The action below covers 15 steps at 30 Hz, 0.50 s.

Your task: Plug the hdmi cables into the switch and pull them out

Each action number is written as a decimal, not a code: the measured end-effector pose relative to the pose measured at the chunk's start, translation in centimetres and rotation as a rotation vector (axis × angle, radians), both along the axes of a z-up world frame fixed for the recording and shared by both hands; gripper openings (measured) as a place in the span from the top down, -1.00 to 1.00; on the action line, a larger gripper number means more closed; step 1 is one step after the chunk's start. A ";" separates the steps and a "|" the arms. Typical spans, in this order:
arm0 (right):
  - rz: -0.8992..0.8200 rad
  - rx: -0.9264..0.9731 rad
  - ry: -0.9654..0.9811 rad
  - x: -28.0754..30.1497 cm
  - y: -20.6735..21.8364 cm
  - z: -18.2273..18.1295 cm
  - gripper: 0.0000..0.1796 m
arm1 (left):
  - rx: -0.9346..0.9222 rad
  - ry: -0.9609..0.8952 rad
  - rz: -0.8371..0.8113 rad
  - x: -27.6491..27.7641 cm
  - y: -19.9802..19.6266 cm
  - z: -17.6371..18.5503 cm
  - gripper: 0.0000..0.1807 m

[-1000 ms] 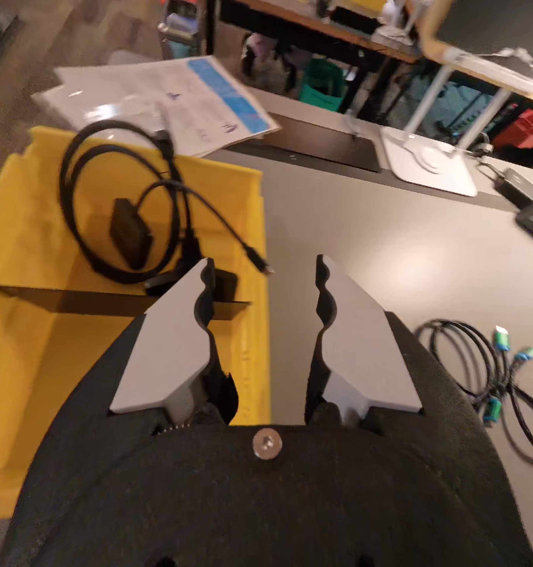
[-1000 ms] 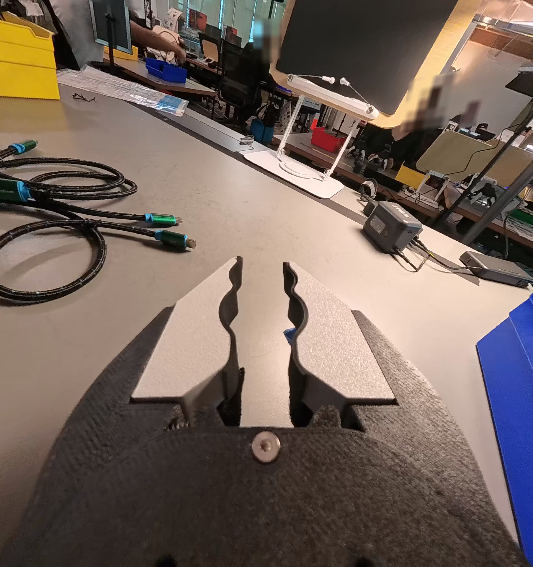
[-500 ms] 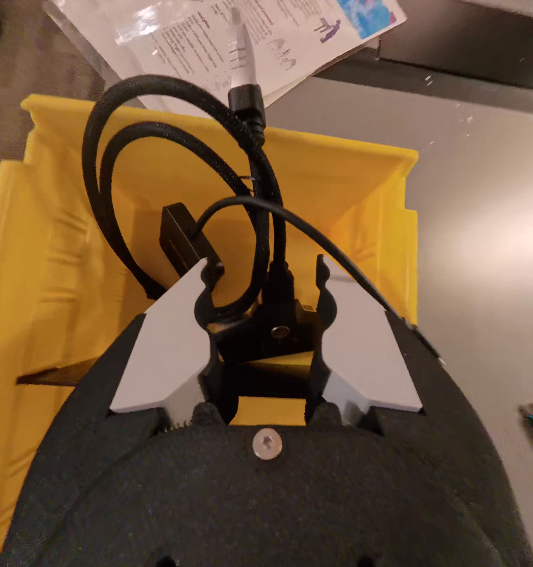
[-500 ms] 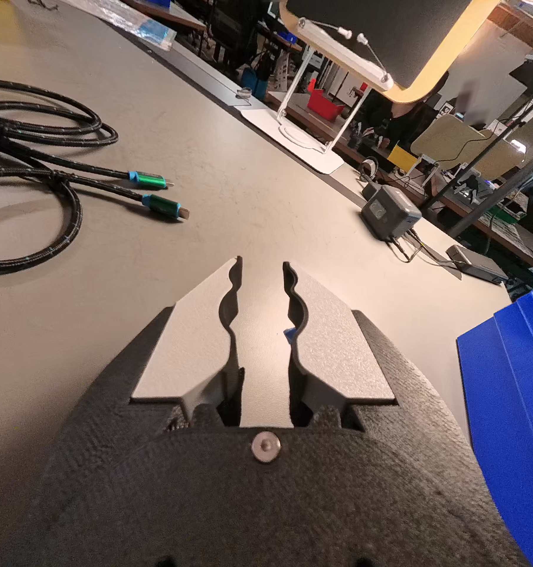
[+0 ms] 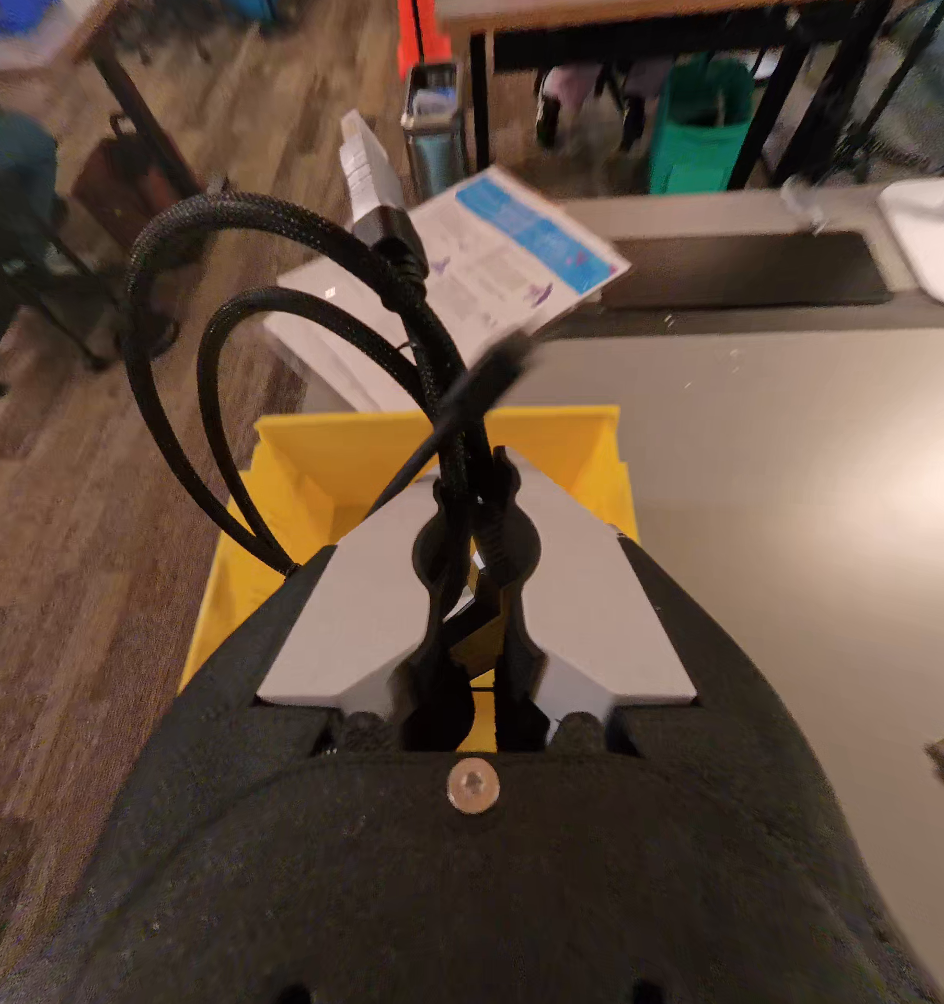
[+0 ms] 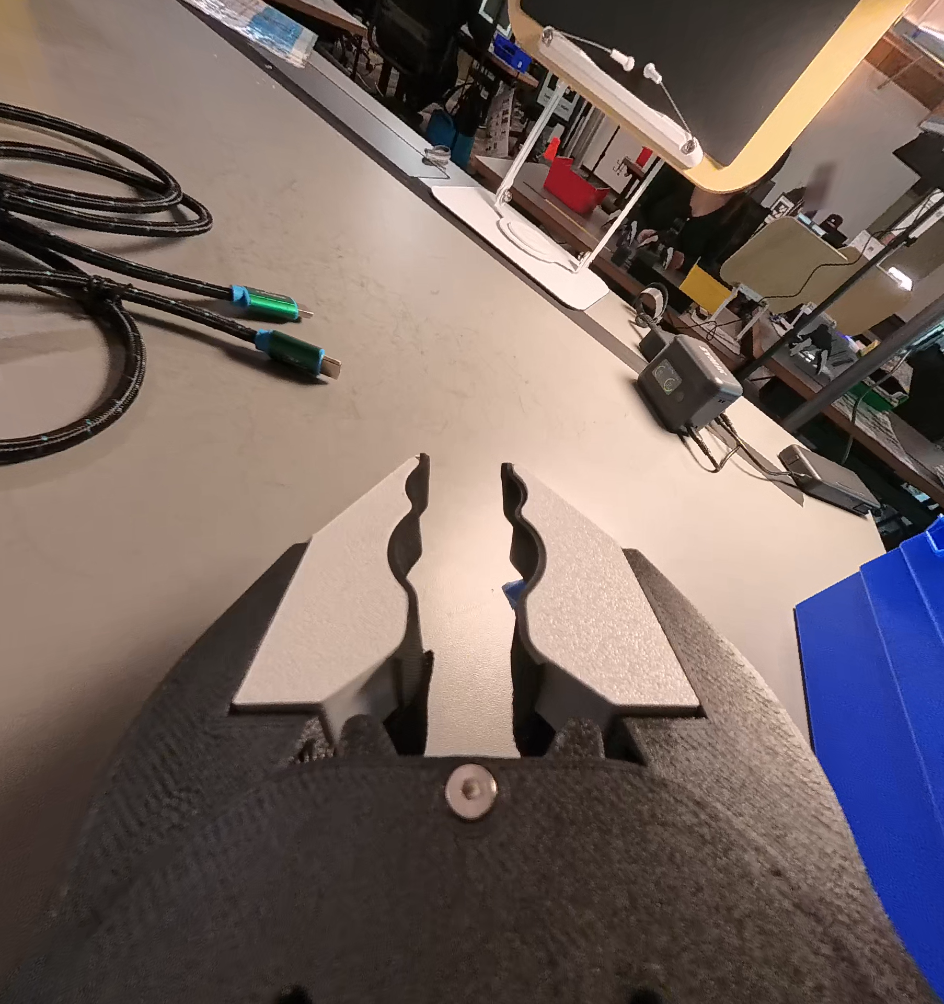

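Black braided cable point(image 5: 318, 255): loops from the frame's left side up to the upper centre of the left wrist view, ending in a plug with a pale tip point(image 5: 369, 168), then runs down into the fingers.
Left gripper point(image 5: 472, 478): fingers nearly together, clamped on the black cable bundle; a thinner black lead point(image 5: 480, 380) crosses out toward the centre, blurred.
Switch: something dark sits low between the fingers, but I cannot tell if it is the switch.
Yellow bin point(image 5: 350, 462): centre of the frame, directly beneath the fingers.
Printed sheet point(image 5: 513, 255): above the bin, upper centre, overhanging the grey table point(image 5: 785, 489).
HDMI cables point(image 6: 79, 228): coiled at the left of the right wrist view, 2 green-and-blue plugs point(image 6: 290, 347) lying on the table, pointing right.
Right gripper point(image 6: 464, 464): lower centre, fingers parted by a moderate gap, holding nothing, above bare table.
Blue bin point(image 6: 893, 706): right edge.
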State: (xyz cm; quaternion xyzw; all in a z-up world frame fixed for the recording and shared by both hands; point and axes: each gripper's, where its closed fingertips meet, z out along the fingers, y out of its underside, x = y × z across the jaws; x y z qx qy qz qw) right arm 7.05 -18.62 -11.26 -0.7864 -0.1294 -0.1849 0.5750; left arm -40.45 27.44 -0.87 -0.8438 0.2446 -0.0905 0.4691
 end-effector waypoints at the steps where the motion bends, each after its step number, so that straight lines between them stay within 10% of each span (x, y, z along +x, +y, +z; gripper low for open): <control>1: 0.002 0.004 0.001 0.0 0.0 0.1 0.69 | 0.023 -0.012 -0.017 0.3 -0.5 1.6 0.87; 15: 0.012 0.015 -0.007 -0.2 -0.1 0.2 0.69 | 0.213 0.026 -0.558 14.6 -16.4 12.3 0.87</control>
